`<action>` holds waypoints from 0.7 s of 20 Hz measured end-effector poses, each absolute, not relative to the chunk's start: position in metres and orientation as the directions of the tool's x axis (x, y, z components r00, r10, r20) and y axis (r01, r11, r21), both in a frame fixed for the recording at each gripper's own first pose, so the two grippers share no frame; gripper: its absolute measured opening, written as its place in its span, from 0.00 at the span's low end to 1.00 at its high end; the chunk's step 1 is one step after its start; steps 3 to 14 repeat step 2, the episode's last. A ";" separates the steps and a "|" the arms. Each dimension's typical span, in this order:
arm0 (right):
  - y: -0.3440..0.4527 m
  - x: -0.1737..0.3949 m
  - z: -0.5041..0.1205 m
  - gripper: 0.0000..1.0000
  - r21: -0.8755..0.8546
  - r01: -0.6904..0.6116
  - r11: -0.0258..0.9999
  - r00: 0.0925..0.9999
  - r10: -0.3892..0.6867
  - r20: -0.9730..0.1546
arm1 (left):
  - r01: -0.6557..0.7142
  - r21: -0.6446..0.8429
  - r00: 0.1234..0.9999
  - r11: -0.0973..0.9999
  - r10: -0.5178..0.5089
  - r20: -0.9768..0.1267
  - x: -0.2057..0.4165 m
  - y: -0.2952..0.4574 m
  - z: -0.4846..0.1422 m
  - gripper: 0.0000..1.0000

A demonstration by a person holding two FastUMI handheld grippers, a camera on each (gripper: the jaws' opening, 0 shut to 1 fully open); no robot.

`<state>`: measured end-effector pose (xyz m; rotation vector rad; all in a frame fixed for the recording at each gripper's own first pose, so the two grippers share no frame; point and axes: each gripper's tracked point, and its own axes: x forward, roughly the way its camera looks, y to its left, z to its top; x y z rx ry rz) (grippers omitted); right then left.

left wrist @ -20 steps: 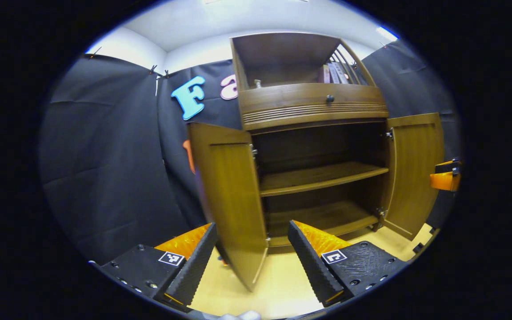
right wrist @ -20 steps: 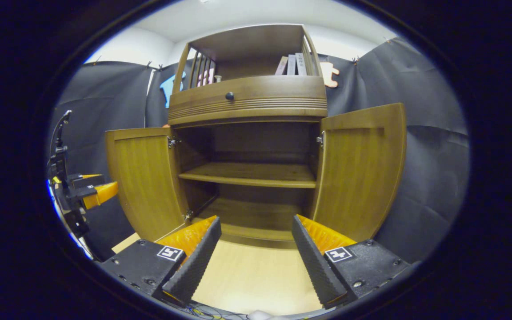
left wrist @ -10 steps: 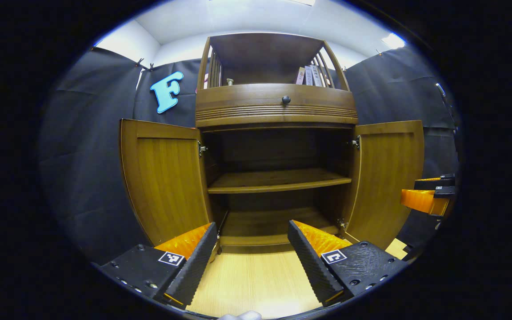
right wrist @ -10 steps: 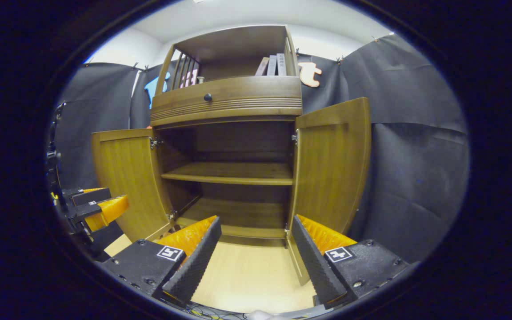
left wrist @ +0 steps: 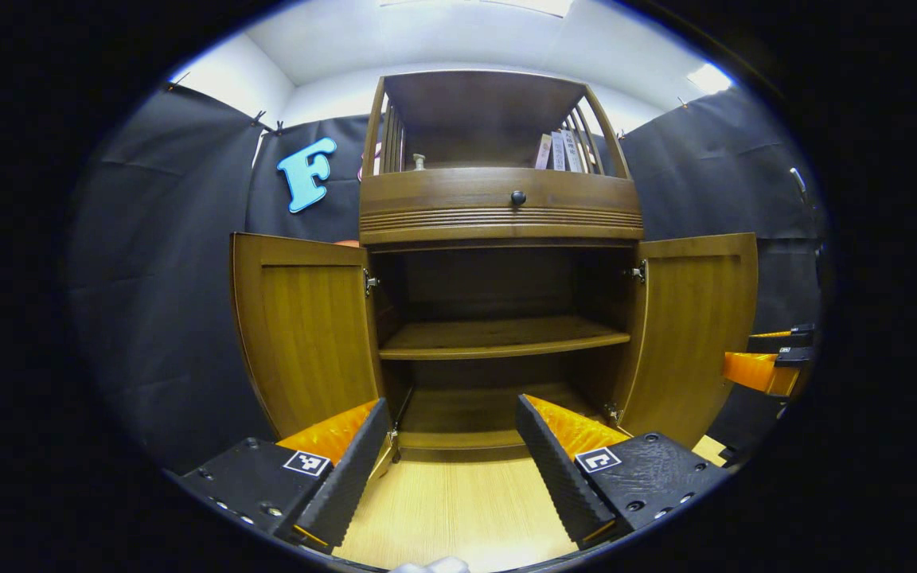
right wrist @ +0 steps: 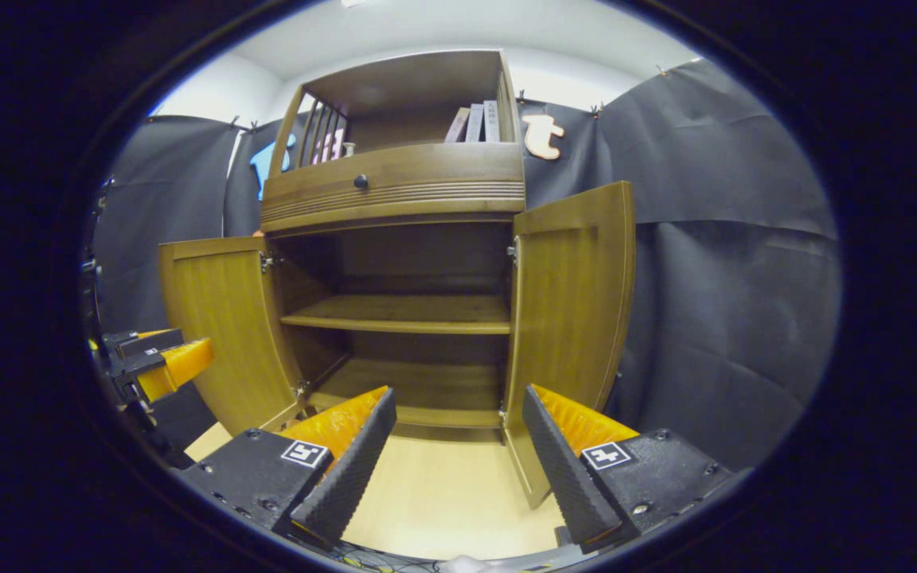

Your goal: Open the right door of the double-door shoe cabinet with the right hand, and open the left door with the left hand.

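Both doors of the shoe cabinet (left wrist: pixel 498 215) now stand swung wide. A second ago the left door (left wrist: pixel 307 334) hung edge-on between the left gripper's (left wrist: pixel 450 461) fingers; it has since swung clear and now shows its full inner panel, well apart from those fingers. The right door (right wrist: pixel 570 294) is open too, though it has drifted slightly inward, its lower corner now just beside the right gripper (right wrist: pixel 458 461). Both grippers have their jaws apart, holding nothing. The bare inner shelf (left wrist: pixel 498 338) is fully exposed. Judged from this, both openings are done and the task looks essentially complete.
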<state>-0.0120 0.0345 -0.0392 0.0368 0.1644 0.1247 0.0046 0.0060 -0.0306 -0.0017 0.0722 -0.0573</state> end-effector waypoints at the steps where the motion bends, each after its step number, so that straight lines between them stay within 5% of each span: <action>1: 0.035 -0.013 -0.039 1.00 0.046 -0.121 0.992 0.979 0.126 -0.159 | 0.059 0.001 0.996 0.998 -0.059 -0.071 0.003 0.006 -0.030 0.98; 14: 0.036 -0.013 -0.038 1.00 0.045 -0.120 0.992 0.979 0.126 -0.159 | 0.064 0.002 0.995 0.998 -0.064 -0.070 0.002 0.006 -0.031 1.00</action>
